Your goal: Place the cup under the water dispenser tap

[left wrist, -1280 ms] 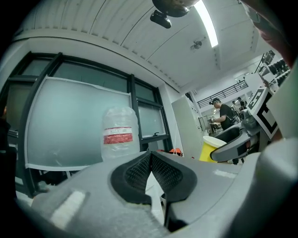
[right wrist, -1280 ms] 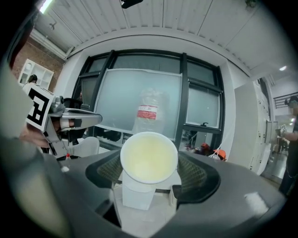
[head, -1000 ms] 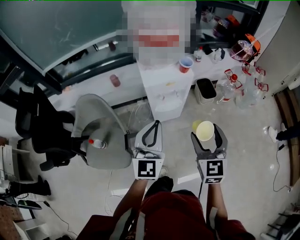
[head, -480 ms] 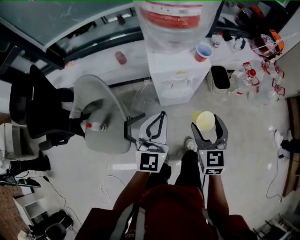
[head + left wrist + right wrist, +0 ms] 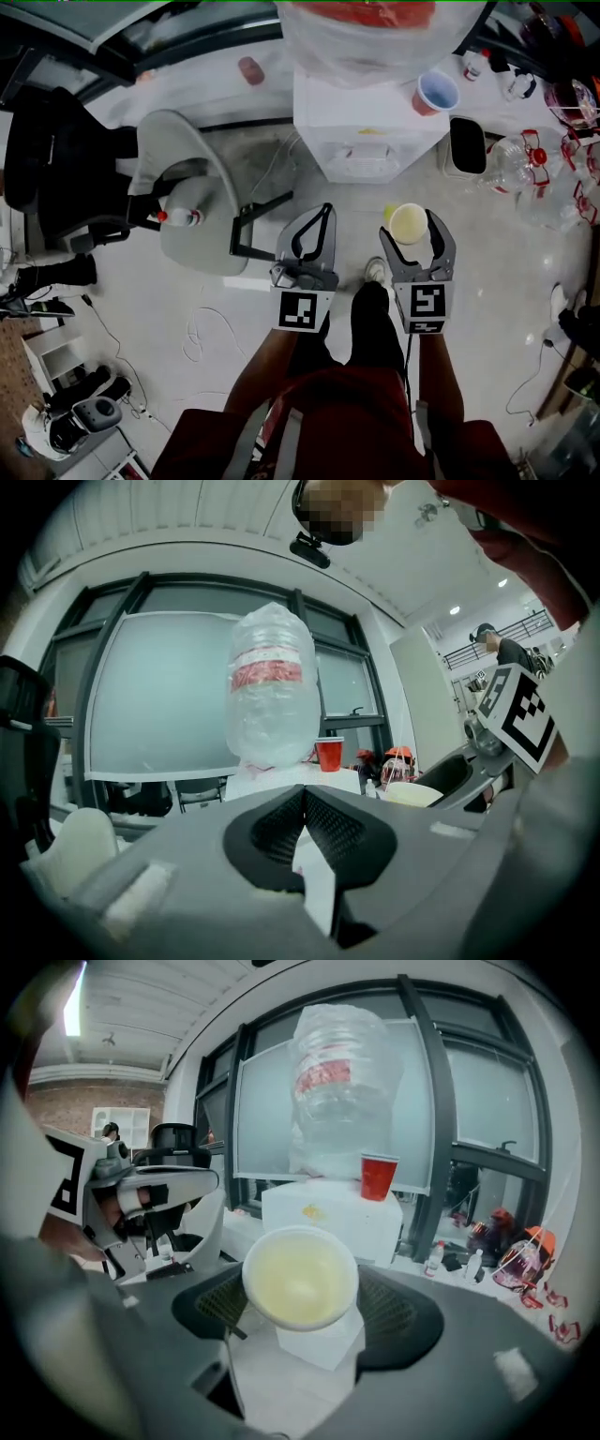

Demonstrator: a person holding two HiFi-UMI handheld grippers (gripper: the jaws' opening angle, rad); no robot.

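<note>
A pale yellow cup [image 5: 409, 223] sits between the jaws of my right gripper [image 5: 410, 227], which is shut on it; its open mouth [image 5: 300, 1277] faces the camera in the right gripper view. My left gripper [image 5: 323, 214] is beside it, shut with its tips [image 5: 302, 797] together and nothing held. Ahead stands the white water dispenser [image 5: 370, 131] with a clear bottle [image 5: 375, 33] on top and a red cup [image 5: 436, 94] on its lid. Both grippers hang over the floor, short of the dispenser [image 5: 328, 1218]. Its taps are not clear.
A grey chair [image 5: 183, 202] with a red-capped bottle [image 5: 183, 217] on its seat stands to the left. A black bin [image 5: 466, 145] and clear water jugs [image 5: 525, 155] are to the right of the dispenser. Further left is a black office chair [image 5: 56, 159]. Cables [image 5: 206, 333] lie on the floor.
Both grippers have come down and forward, and the dispenser now sits nearer in the head view. The cup stays in the right gripper. The left gripper stays shut.
</note>
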